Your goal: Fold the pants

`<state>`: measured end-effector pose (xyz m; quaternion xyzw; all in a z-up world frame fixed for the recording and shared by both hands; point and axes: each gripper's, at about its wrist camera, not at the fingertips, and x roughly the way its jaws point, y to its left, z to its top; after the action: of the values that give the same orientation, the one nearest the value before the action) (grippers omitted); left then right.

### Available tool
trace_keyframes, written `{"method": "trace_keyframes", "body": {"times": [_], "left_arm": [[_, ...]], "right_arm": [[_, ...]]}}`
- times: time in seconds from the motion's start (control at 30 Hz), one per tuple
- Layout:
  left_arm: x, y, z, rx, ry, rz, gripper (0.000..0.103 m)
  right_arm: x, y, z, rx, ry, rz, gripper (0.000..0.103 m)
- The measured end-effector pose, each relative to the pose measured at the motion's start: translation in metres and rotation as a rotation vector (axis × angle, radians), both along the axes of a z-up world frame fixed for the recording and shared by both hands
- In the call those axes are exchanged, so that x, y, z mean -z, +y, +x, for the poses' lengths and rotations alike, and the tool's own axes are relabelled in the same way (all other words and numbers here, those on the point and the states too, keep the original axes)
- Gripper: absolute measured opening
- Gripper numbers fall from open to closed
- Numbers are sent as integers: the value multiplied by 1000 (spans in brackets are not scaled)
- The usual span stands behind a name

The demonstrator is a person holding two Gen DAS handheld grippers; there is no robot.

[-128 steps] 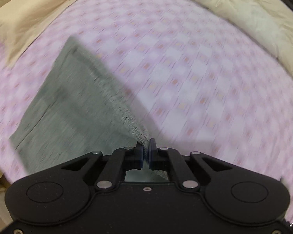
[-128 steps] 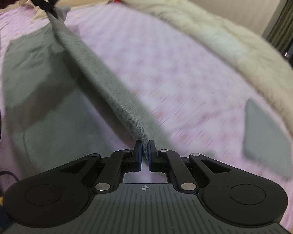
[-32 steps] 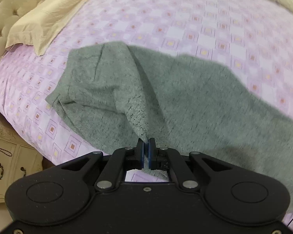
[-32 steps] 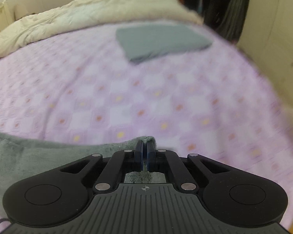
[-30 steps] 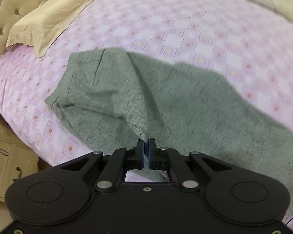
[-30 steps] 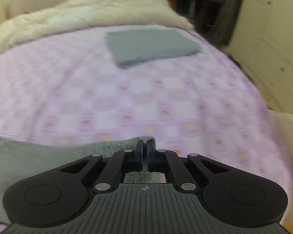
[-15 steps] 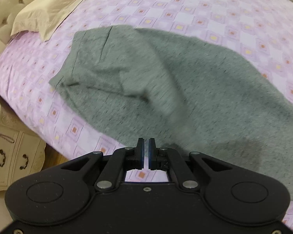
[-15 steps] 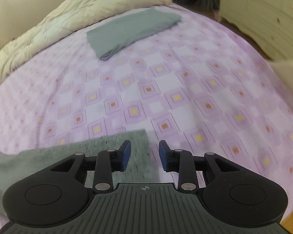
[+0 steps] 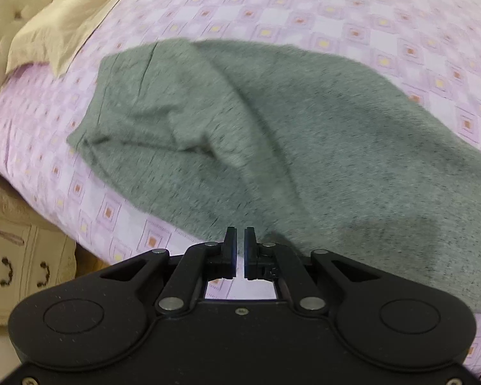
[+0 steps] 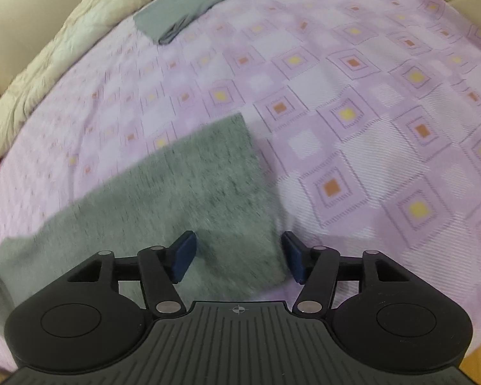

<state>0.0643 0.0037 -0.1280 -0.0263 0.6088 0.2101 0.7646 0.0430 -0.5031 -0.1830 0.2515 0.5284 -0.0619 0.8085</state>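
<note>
The grey knitted pants [image 9: 304, 128] lie spread on the pink patterned bed sheet [image 9: 304, 6], waist end towards the left with a few soft creases. My left gripper [image 9: 240, 234] hovers over their near edge, shut with only a slit between its pads and no cloth in it. In the right wrist view the leg end of the pants [image 10: 192, 186] lies flat on the sheet [image 10: 352, 128]. My right gripper [image 10: 239, 243] hangs above that hem; its jaws are opening, with the cloth below them and touching neither pad.
A yellow pillow [image 9: 64, 19] and tufted headboard [image 9: 0, 16] are at the left, a cream nightstand [image 9: 22, 263] beside the bed's edge. A folded grey garment [image 10: 192, 3] lies far up the bed beside a cream duvet [image 10: 64, 48].
Both grippers let go of the pants, which dropped flat onto the sheet. The right jaws spread wide and that gripper tipped down towards the hem. The left gripper sank a little.
</note>
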Motion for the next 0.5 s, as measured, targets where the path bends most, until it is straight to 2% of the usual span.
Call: {"method": "trace_keyframes", "body": {"times": [0.03, 0.07, 0.1, 0.17, 0.2, 0.27, 0.37, 0.43, 0.5], "left_arm": [[-1, -2, 1, 10, -5, 5, 6], [-2, -5, 1, 19, -8, 7, 7], [-3, -7, 2, 26, -8, 9, 8], [-3, -8, 1, 29, -2, 12, 10], [-5, -8, 0, 28, -1, 14, 13], [-8, -7, -5, 22, -10, 24, 19], [-9, -1, -12, 23, 0, 37, 22], [-11, 6, -17, 21, 9, 58, 23], [-14, 16, -22, 9, 7, 75, 23]], "right_arm": [[-1, 3, 3, 3, 4, 1, 16], [-4, 9, 8, -28, 10, -19, 9], [-12, 19, 12, -95, 13, -88, 9], [-34, 43, 17, -281, -10, -317, 8], [-41, 49, 16, -334, -32, -385, 7], [-38, 50, 20, -372, 1, -412, 8], [-26, 50, 26, -328, 43, -388, 14], [-30, 49, 26, -286, 39, -381, 23], [-38, 51, 22, -252, 6, -407, 29]]}}
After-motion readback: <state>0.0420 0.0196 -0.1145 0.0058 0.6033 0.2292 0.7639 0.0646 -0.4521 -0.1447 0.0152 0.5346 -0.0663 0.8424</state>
